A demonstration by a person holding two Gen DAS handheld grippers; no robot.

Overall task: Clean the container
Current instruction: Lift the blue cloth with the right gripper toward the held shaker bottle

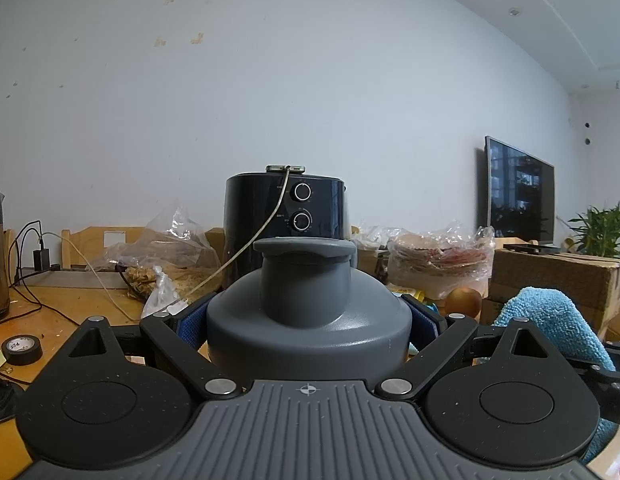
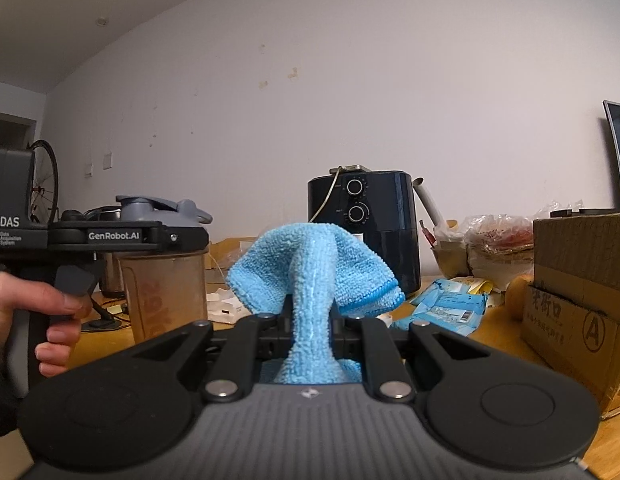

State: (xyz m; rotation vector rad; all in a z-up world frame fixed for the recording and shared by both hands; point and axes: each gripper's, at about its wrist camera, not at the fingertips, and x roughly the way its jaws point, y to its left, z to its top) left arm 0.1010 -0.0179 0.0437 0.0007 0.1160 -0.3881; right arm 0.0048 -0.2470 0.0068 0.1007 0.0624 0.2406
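**Operator:** Grey lid (image 1: 310, 300) fills my left wrist view, right up against the lens. My left gripper (image 1: 308, 320) is clamped on the container (image 2: 166, 284) just under that lid, blue pads (image 1: 190, 326) pressing on both sides.

**Second:** Where does the container sit from the other side?

**Operator:** From the right wrist camera it is at the left, upright, a cloudy brownish tumbler with red lettering, held above the wooden table (image 2: 489, 332). A hand (image 2: 38, 320) grips the left tool's handle below it.

**Second:** And your right tongs?

**Operator:** My right gripper (image 2: 310, 328) is pinched tight on a blue cloth (image 2: 313, 272). It bunches up between the fingers and flops over above them. In the left view the cloth shows at the right edge, near the container but apart from it.

**Second:** Anything behind?

**Operator:** A black air fryer (image 2: 363, 220) with two dials stands by the wall, a cardboard box (image 2: 581, 292) to the right, and a blue packet (image 2: 449, 304) on the table between them.
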